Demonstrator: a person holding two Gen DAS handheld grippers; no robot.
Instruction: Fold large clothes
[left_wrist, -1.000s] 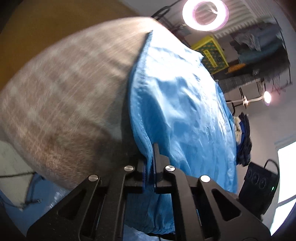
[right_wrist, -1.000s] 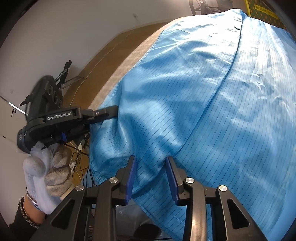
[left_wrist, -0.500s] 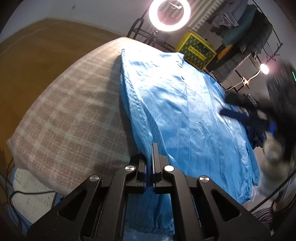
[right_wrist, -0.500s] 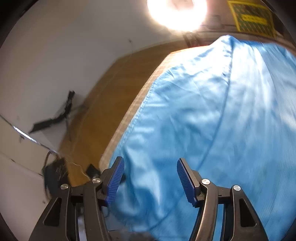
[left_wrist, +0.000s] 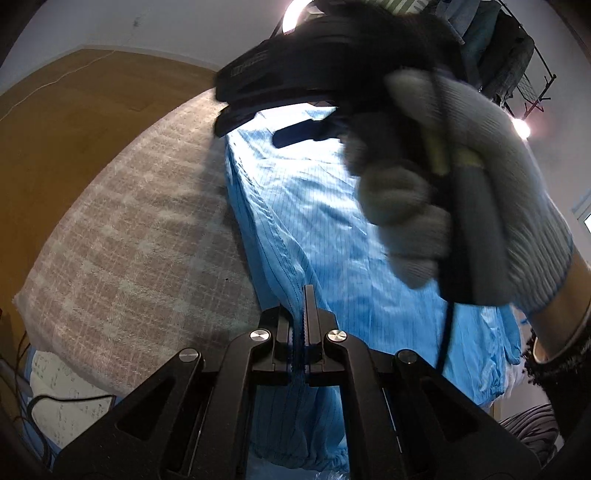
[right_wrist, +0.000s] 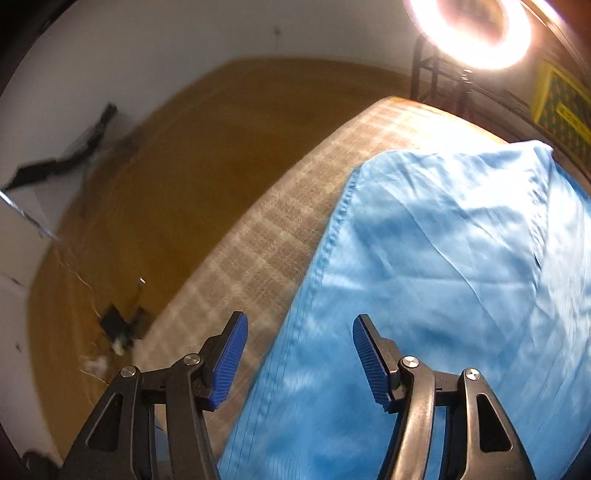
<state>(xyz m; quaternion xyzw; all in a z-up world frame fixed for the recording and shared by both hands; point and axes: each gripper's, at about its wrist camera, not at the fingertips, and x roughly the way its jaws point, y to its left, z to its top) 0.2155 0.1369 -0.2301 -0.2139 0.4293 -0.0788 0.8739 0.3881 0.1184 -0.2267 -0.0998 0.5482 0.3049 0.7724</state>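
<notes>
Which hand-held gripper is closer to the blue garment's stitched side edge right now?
Left. The left hand-held gripper is shut on the blue garment at that edge. The right hand-held gripper is open above the edge, not touching.

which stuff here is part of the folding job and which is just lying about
Part of the job:
- blue garment
- checked blanket under it
- left gripper, shut on the garment's edge
- right gripper, open above the garment

Just lying about:
- ring light
- yellow crate
- clothes rack

A ring light (right_wrist: 469, 33) glows beyond the plaid blanket (left_wrist: 140, 236).
</notes>
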